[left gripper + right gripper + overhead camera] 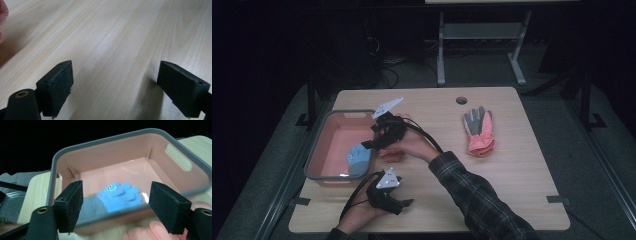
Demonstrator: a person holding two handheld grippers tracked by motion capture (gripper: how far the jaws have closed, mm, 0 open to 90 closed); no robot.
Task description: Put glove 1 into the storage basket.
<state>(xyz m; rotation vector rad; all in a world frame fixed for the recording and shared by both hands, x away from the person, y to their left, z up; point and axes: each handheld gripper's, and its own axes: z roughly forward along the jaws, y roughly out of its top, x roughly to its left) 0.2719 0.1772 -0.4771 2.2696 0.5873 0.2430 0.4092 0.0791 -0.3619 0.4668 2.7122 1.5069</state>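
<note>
The blue glove (117, 196) lies in the pink bin (130, 150), grey cuff toward me; soft and light, I judge it easiest pinched at the cuff. My right hand-held gripper (113, 207) hangs spread and empty at the bin's rim. My left hand-held gripper (115, 85) rests spread over the counter (112, 32).

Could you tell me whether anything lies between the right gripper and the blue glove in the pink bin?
Yes. In the right gripper view the bin's near wall crosses in front of the blue glove, between it and the open right gripper. The bin has no lid, so from above nothing visible blocks the glove.
</note>
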